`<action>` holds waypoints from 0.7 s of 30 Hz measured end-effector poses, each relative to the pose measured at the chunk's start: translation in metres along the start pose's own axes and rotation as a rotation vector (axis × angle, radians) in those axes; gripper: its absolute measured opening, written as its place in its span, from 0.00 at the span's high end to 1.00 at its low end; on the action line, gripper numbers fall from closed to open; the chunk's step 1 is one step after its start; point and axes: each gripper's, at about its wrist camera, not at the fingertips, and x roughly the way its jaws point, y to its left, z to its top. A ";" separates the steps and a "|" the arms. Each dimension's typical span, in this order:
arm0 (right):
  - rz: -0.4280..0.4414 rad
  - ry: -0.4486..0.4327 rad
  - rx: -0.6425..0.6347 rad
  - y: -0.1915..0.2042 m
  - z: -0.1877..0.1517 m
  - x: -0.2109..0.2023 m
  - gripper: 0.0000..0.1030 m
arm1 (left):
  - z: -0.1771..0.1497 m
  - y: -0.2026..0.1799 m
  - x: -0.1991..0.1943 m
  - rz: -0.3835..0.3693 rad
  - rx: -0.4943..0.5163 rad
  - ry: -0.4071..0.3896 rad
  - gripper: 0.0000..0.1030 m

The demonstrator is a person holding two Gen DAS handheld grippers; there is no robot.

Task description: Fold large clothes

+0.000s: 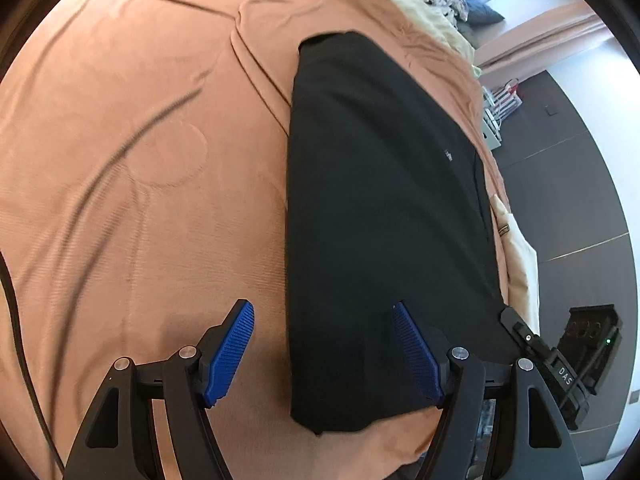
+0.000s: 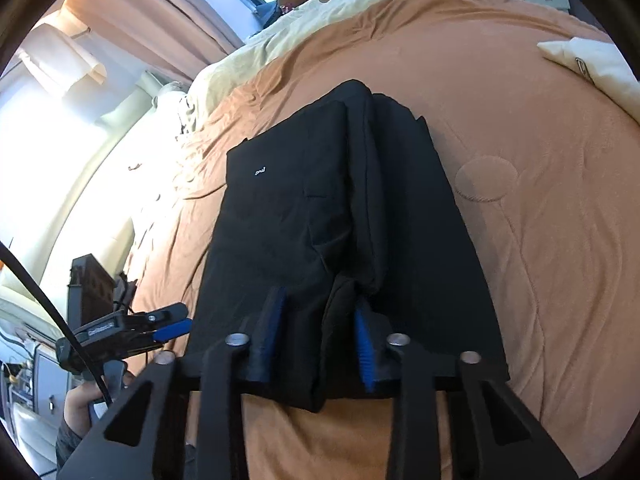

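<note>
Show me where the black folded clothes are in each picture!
Left wrist view: the black folded clothes run up the middle-right, between the open left claw and the top.
Right wrist view: the black folded clothes fill the centre, near edge pinched in the right claw.
Shared landmark: the orange bedcover.

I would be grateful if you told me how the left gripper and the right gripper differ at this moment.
The left gripper has its jaws spread wide, with nothing pinched; the right gripper has its jaws drawn close on the near edge of the folded black garment. The left straddles the garment's side edge over the orange bedspread; the right sits at its middle. Both have ribbed blue pads on black frames.
</note>
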 end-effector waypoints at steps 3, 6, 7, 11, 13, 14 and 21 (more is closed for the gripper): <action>-0.001 -0.014 -0.001 0.011 0.004 -0.007 0.86 | -0.002 -0.003 0.008 -0.086 0.013 0.017 0.28; 0.002 -0.036 -0.014 0.024 0.014 -0.022 0.89 | -0.003 -0.013 0.005 -0.096 0.048 0.001 0.29; 0.007 -0.045 -0.014 0.025 0.016 -0.026 0.89 | -0.004 -0.018 0.002 -0.095 0.062 0.000 0.32; 0.011 -0.077 0.001 0.020 0.025 -0.045 0.90 | -0.004 -0.041 -0.011 -0.053 0.117 -0.011 0.50; 0.011 -0.079 0.016 0.014 0.032 -0.057 0.90 | -0.008 -0.058 -0.016 -0.043 0.158 -0.015 0.50; 0.009 -0.081 0.029 0.008 0.032 -0.057 0.90 | -0.008 -0.068 -0.014 -0.034 0.176 -0.011 0.51; 0.035 -0.064 0.179 -0.042 0.016 -0.043 0.90 | -0.025 -0.094 0.018 0.063 0.268 0.039 0.51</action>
